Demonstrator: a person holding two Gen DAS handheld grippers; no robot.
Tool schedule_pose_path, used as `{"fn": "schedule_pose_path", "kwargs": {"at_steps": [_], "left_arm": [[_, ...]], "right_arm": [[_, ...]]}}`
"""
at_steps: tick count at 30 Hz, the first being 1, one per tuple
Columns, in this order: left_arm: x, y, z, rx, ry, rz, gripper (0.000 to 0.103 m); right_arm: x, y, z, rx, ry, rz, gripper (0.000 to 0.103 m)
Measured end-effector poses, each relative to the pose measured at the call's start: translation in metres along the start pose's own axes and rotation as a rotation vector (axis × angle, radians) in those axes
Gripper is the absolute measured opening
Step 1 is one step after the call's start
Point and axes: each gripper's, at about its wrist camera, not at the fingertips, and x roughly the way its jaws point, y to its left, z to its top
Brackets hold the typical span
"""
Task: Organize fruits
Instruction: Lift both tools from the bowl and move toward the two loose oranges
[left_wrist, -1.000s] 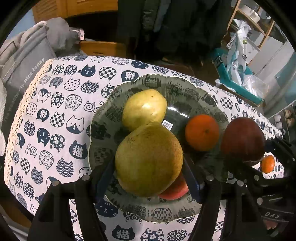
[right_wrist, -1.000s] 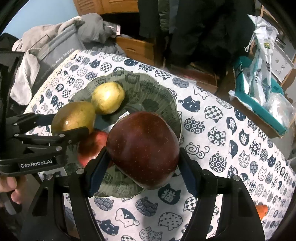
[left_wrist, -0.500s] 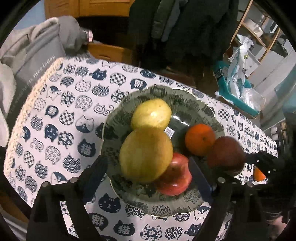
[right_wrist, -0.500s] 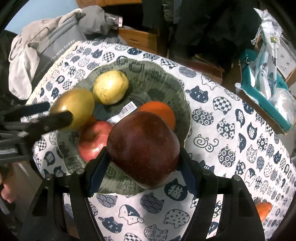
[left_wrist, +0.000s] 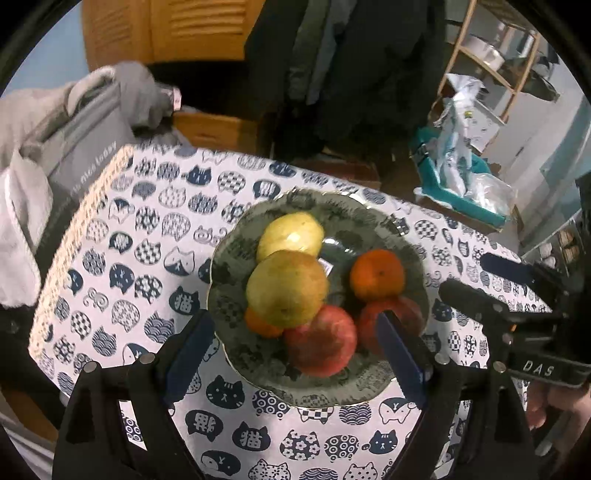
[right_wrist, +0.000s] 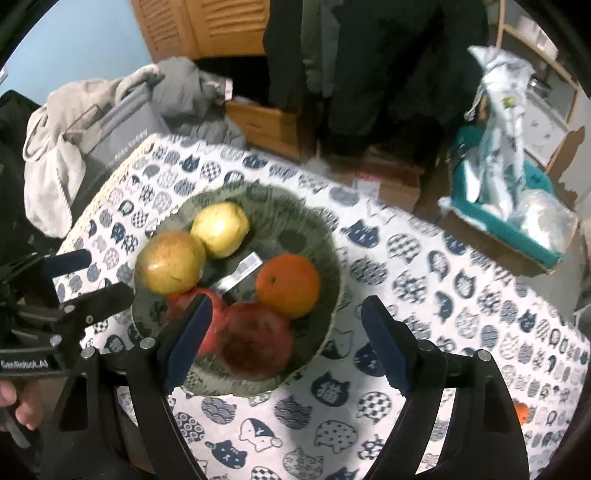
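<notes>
Both grippers were held above the fruit plate (left_wrist: 236, 258), empty. On the left gripper (left_wrist: 295, 343) the jaws had been spread wide within the last second and nothing was gripped between them. On the right gripper (right_wrist: 284, 332) the jaws had just been opening too, and the dark red apple (right_wrist: 255, 343) was seen lying free on the near side of the plate. A large pear (left_wrist: 286, 288) was leaned against a smaller yellow pear (left_wrist: 290, 234), with a red apple (left_wrist: 321, 339) and an orange (left_wrist: 376, 275) beside them. One small orange (right_wrist: 522, 410) was left on the cat-print tablecloth (left_wrist: 122, 236), well apart from the plate.
</notes>
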Motion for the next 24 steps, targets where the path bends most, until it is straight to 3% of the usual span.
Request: {"fn": "schedule_pose_path", "kwargs": {"at_steps": [8,24], "left_arm": [[-0.027,-0.028,0.004,0.053,-0.064,-0.016,0.09],[-0.069,-0.088,0.009,0.123,-0.155,-0.092,0.09]], "right_arm": [[-0.044,-0.007,-0.002,-0.048,-0.086,-0.108,0.083],[-0.13,-0.067,-0.026,0.053,-0.219,-0.201,0.083]]}}
